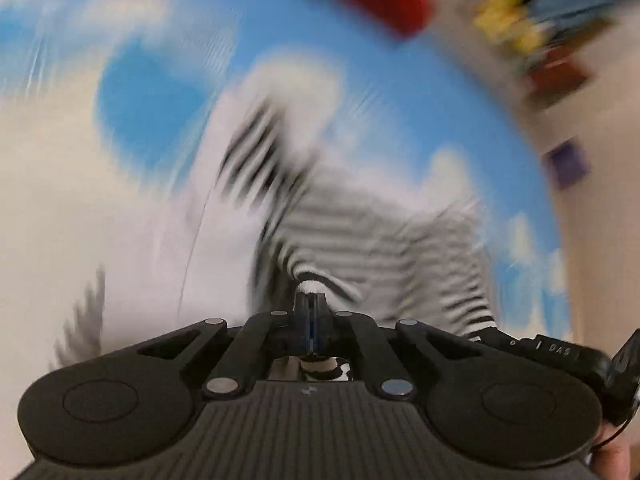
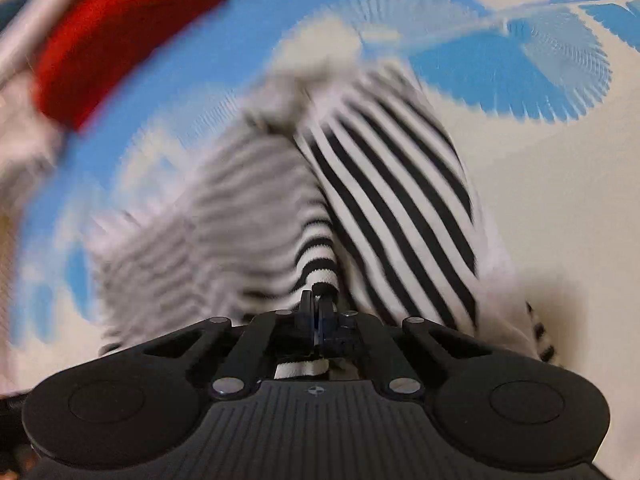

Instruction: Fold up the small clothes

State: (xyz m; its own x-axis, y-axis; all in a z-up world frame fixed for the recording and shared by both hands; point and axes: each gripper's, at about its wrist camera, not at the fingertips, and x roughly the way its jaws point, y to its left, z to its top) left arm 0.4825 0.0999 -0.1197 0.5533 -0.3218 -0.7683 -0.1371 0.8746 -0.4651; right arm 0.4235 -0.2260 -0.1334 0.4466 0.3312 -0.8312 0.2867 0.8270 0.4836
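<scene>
Blue-and-cream patterned cloth [image 2: 500, 64] covers the surface, blurred. Left tool [image 1: 311, 300] pinches the striped garment [image 1: 360, 232], right tool [image 2: 318, 300] pinches its other end; garment hangs between them. Red item [image 2: 120, 40] far left.

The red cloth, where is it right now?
The red cloth lies upper left in the right wrist view, on the blue sheet, beyond the striped garment.

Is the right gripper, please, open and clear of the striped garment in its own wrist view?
No: the right gripper has its fingers pinched shut on a bunched bit of the black-and-white striped garment.
</scene>
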